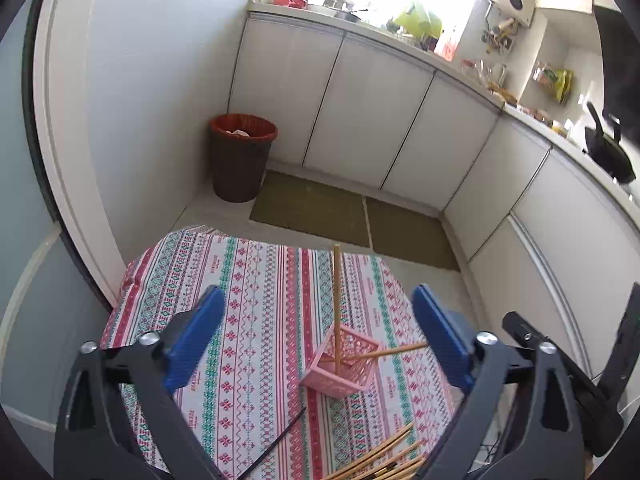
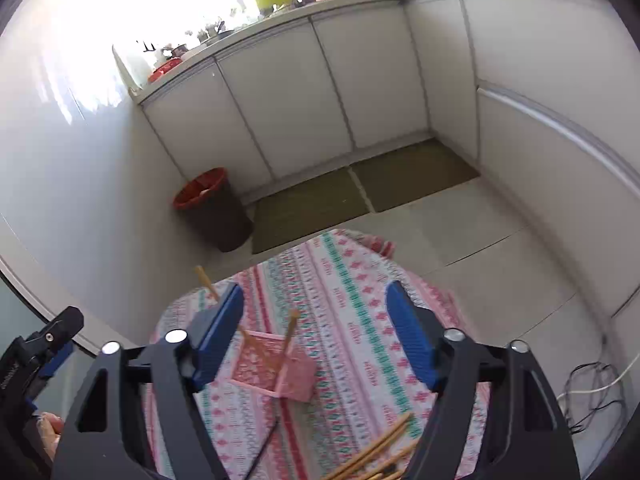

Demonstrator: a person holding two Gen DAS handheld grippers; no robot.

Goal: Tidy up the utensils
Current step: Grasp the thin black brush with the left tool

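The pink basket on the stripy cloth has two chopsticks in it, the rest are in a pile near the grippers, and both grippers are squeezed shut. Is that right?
Almost. Both grippers are open, not shut. The left wrist view shows the left gripper with its blue pads wide apart, and the right wrist view shows the same for the right gripper. The pink basket does hold two chopsticks, and the pile lies on the cloth.
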